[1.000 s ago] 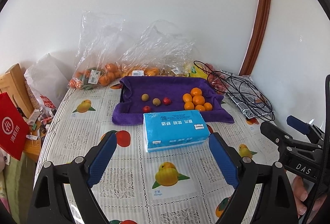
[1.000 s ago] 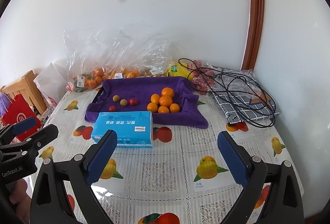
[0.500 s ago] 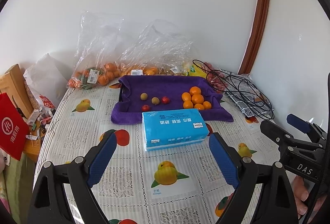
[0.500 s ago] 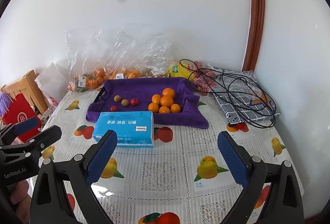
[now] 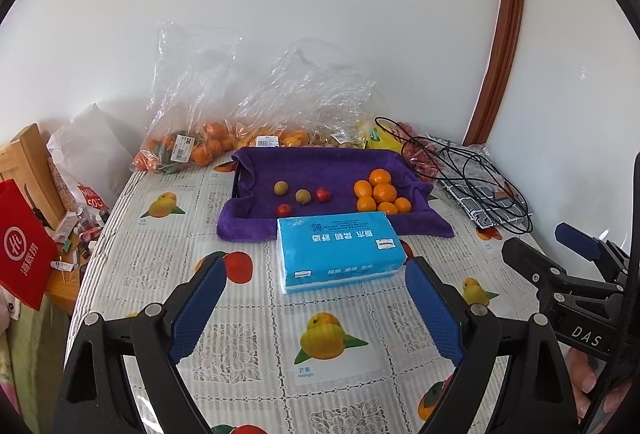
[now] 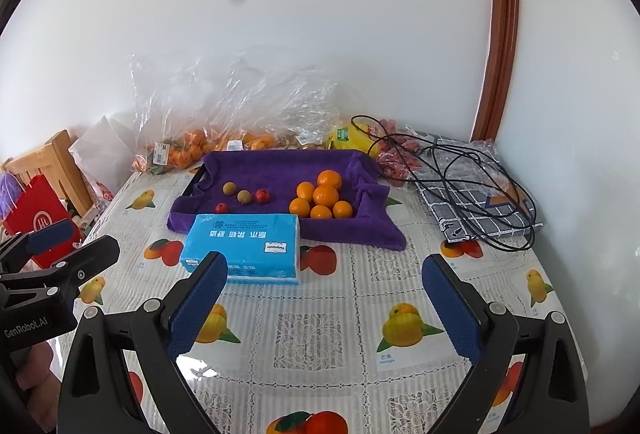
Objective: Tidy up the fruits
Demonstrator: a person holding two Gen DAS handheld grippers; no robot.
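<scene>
A tray lined with a purple towel [image 5: 332, 164] [image 6: 280, 166] sits at the back of the table. On it, several oranges [image 5: 382, 192] [image 6: 324, 196] lie in a cluster at the right. Two red and two brownish small fruits [image 5: 303, 196] [image 6: 244, 196] lie at its left. My left gripper [image 5: 316, 298] is open and empty above the tablecloth, near a blue tissue pack [image 5: 340, 250]. My right gripper [image 6: 324, 294] is open and empty, to the right of the tissue pack [image 6: 244, 248]. Each gripper shows at the edge of the other's view.
Clear plastic bags of oranges [image 5: 188, 150] [image 6: 180, 154] lie against the wall behind the tray. A black cable on a checked cloth [image 5: 480, 186] [image 6: 480, 194] lies at the right. A red bag [image 5: 24, 254] and wooden furniture [image 5: 32, 170] stand past the table's left edge.
Both grippers have drifted slightly back from the tray; they stay open and empty. Nothing on the table has moved.
</scene>
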